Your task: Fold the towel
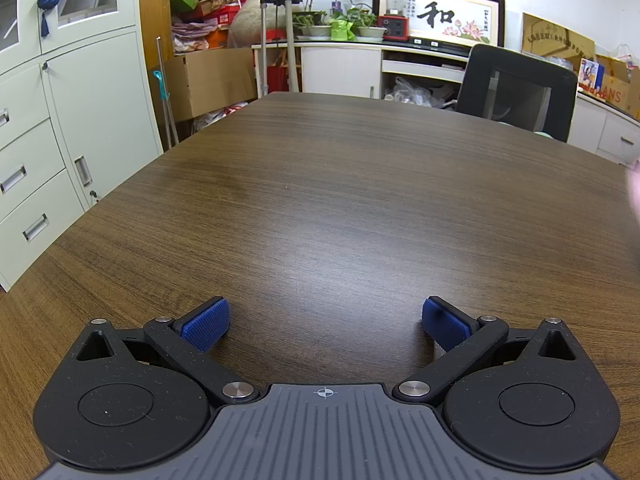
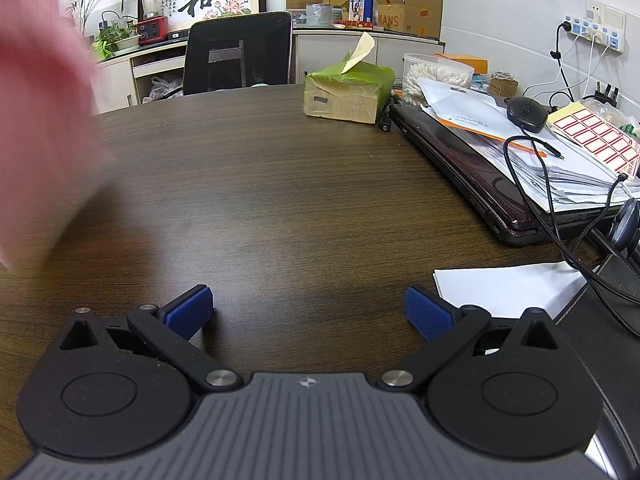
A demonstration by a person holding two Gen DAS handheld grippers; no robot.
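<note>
A blurred pink towel [image 2: 44, 100] fills the left side of the right wrist view, up off the table; its shape is smeared by motion. A sliver of the same pink towel [image 1: 634, 192] shows at the right edge of the left wrist view. My left gripper [image 1: 325, 322] is open low over the dark wooden table [image 1: 320, 200], blue pads wide apart, nothing between them. My right gripper [image 2: 308, 312] is likewise open over the table [image 2: 280, 184], holding nothing, with the towel to its left. What holds the towel is hidden.
A black office chair [image 1: 520, 92] stands at the table's far side. On the right lie a laptop [image 2: 472, 168] stacked with papers, a black mouse [image 2: 527, 114], cables, a tissue box [image 2: 348, 92] and a white sheet [image 2: 504, 288]. White cabinets [image 1: 52, 120] line the left.
</note>
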